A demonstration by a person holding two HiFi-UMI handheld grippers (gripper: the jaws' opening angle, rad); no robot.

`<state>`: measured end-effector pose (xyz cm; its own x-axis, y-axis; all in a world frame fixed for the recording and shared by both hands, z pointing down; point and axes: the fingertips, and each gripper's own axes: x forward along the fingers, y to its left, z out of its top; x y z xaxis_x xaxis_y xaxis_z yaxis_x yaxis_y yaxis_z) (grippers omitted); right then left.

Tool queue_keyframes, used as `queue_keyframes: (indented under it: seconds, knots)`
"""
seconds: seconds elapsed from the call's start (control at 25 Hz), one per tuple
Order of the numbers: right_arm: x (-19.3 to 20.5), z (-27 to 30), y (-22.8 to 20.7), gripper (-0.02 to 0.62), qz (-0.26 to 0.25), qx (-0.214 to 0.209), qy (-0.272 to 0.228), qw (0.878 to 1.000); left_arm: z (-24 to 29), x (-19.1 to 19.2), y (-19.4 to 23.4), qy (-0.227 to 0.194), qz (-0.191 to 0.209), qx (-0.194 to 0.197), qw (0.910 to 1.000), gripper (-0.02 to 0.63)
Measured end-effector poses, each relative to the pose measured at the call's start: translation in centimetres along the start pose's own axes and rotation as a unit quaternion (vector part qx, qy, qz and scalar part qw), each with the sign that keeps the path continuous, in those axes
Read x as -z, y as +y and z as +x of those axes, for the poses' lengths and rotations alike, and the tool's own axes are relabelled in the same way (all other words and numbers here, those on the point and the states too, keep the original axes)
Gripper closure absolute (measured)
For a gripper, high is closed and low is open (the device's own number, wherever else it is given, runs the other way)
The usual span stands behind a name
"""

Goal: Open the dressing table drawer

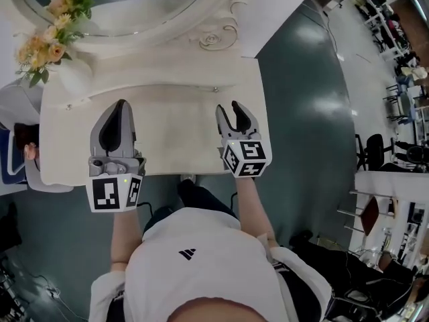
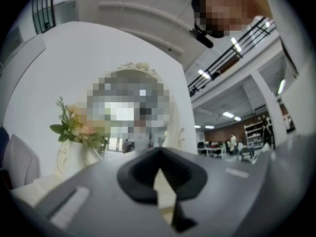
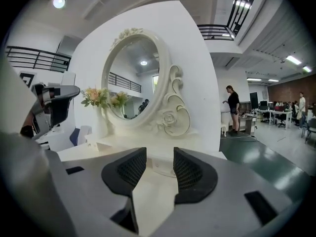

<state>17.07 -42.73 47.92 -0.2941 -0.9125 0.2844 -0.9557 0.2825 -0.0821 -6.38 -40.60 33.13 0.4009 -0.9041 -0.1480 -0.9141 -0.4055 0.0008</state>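
The cream dressing table (image 1: pixel 167 136) lies under both grippers in the head view. Its raised back ledge carries a small knob (image 1: pixel 215 90). In the right gripper view that knob (image 3: pixel 156 165) sits on a curved little drawer front just beyond the jaws. A pale knob-like bit (image 1: pixel 190 178) peeks out below the table's front edge. My left gripper (image 1: pixel 120 107) hovers over the left of the top, shut with nothing in it; its tips meet in its own view (image 2: pixel 158 154). My right gripper (image 1: pixel 229 110) is over the right side, open and empty, with a clear gap (image 3: pixel 160 168) between the pads.
An oval mirror (image 1: pixel 127 9) in a carved frame stands at the back. A vase (image 1: pixel 72 76) of flowers (image 1: pixel 57 15) is at the back left. A seat (image 1: pixel 17 143) stands to the table's left. Green floor (image 1: pixel 308 113) lies to the right, with a person (image 3: pixel 232 107) far off.
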Motion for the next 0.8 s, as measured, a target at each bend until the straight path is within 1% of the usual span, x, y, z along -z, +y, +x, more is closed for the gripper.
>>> queue_keyframes:
  seconds: [0.32, 0.8]
  knots:
    - [3.6, 3.4, -1.3, 0.445, 0.022, -0.008, 0.047, 0.999, 0.3, 1.5, 0.7, 0.02, 0.004, -0.022, 0.9995, 0.598]
    - [7.0, 7.6, -3.0, 0.445, 0.053, -0.011, 0.094, 0.994, 0.2, 1.9, 1.8, 0.034, 0.012, -0.062, 0.9975, 0.598]
